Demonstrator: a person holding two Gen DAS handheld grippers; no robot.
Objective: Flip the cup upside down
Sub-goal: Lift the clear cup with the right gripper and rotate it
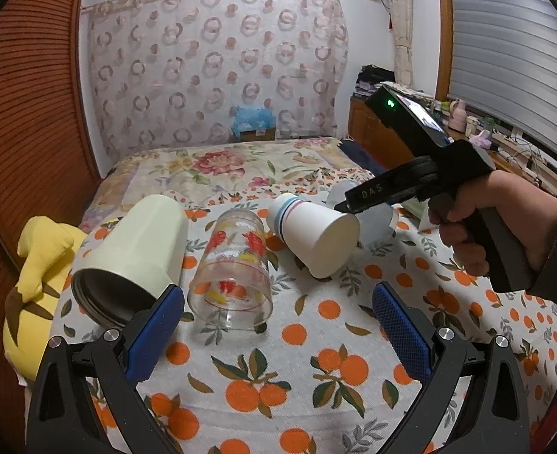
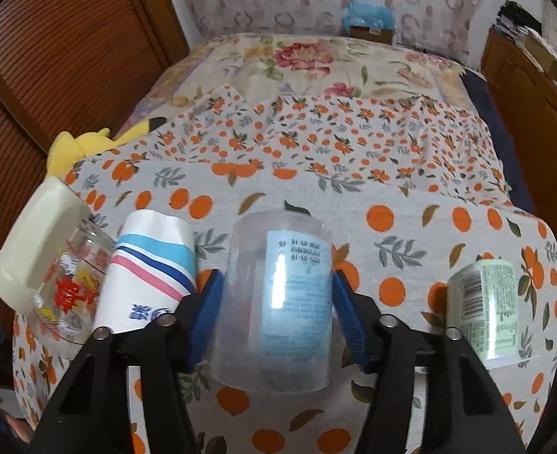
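Note:
My right gripper [image 2: 274,295] is shut on a clear plastic cup [image 2: 278,302] with a blue label, held upside down over the orange-print cloth. In the left wrist view that gripper [image 1: 354,204] is held by a hand at the right, and the clear cup [image 1: 369,223] shows partly behind a paper cup. My left gripper [image 1: 278,325] is open and empty, low over the cloth, just in front of a printed glass [image 1: 233,268] lying on its side.
A cream tumbler [image 1: 134,253], the glass and a striped paper cup [image 1: 312,234] lie on their sides on the cloth [image 1: 316,378]. A green-labelled cup [image 2: 486,310] stands at the right. A yellow plush [image 1: 36,283] lies at the left edge. A wooden wardrobe [image 1: 25,113] stands to the left.

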